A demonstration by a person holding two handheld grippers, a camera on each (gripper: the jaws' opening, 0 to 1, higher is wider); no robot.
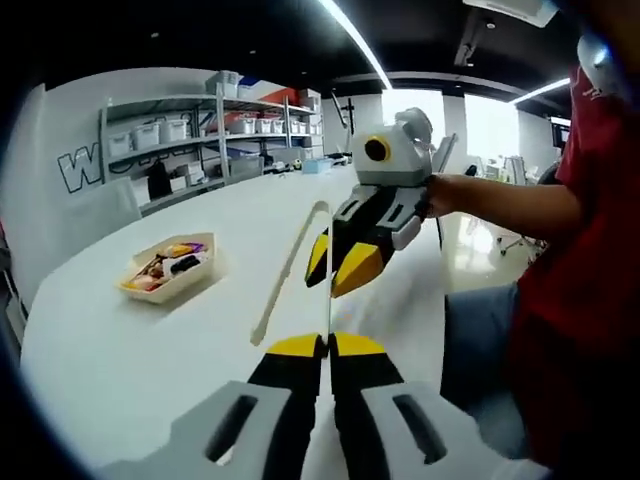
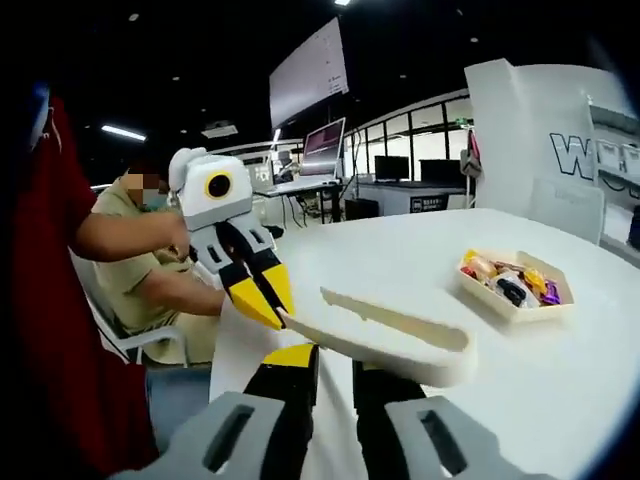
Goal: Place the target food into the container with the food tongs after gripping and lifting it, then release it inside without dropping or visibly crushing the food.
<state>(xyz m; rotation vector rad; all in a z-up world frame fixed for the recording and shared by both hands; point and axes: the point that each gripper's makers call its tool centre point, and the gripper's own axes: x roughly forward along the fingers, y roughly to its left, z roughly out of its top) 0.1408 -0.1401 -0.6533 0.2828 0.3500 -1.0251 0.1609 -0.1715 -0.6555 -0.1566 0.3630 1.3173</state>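
Closest to my left camera, the left gripper (image 1: 327, 345) had its yellow tips clenched together on the end of one arm of the food tongs (image 1: 290, 265). That arm ran edge-on away from the jaws as a thin pale line. I judged that pinch was there to steady the tool while the other hand found its hold.

In the right gripper view the tongs lay across the top of my right gripper (image 2: 335, 365), their joined end over its right-hand jaw. Those jaws stood a little apart under the tool. I could not tell whether they were clamped on it or only supporting it.

The tongs' arms were spread, with nothing between them, so I took the task as barely begun.

Farther out on the white table (image 1: 130, 370), well apart from both grippers, sat a shallow cream tray (image 1: 165, 293). It held a small heap of brightly wrapped pieces, yellow, orange, dark and purple. The only food I saw was in that tray, and I could not tell which piece was the target.

Beyond it stood shelving (image 1: 170, 130) loaded with bins.
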